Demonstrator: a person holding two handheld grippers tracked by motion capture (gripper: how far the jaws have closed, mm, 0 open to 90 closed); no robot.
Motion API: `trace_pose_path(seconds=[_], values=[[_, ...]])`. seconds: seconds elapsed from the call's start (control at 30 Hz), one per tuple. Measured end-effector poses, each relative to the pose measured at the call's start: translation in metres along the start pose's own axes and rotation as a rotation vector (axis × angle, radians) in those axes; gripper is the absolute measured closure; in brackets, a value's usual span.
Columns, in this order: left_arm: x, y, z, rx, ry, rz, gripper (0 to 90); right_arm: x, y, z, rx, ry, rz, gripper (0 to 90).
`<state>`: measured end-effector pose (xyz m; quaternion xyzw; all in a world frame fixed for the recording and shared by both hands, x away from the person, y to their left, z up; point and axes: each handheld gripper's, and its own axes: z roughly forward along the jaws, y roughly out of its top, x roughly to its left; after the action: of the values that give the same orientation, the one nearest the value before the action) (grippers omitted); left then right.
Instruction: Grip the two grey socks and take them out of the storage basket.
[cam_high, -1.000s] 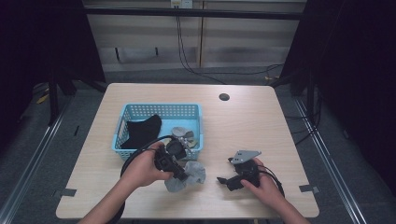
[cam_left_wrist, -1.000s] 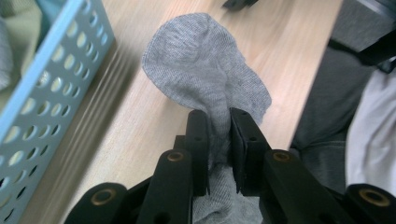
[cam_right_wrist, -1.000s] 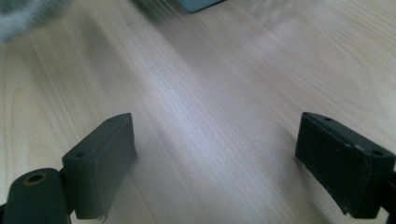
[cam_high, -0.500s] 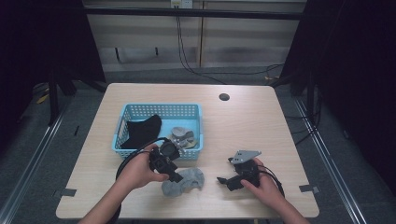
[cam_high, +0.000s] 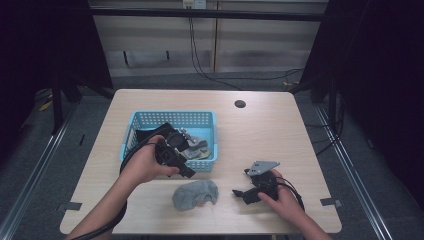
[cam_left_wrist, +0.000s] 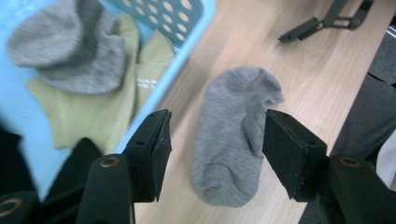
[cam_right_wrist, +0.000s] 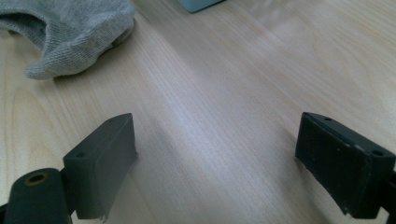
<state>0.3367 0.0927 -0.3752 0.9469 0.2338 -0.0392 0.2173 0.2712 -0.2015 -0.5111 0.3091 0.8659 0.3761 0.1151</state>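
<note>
While the grey sock (cam_high: 195, 194) lies flat, both hand-held grippers gape.

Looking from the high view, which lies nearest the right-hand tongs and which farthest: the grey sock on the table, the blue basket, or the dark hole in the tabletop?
From the right tongs:
1. Grey sock, just left, on the table.
2. Blue basket, farther left and back.
3. Dark hole, near the far edge.

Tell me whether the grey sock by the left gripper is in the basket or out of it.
Out. The grey sock lies on the table just outside the blue basket, below the left gripper, whose jaws have just opened.
</note>
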Motion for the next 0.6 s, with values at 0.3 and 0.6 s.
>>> trace_pose_path(seconds=[0.3, 0.6], values=[[0.027, 0.019, -0.002, 0.0, 0.062, -0.025, 35.7, 0.0, 0.0, 0.0, -0.002, -0.003, -0.002, 11.8], [0.058, 0.027, 0.012, -0.036, 0.107, -0.081, 28.2, 0.0, 0.0, 0.0, -0.002, -0.002, -0.002, 11.8]])
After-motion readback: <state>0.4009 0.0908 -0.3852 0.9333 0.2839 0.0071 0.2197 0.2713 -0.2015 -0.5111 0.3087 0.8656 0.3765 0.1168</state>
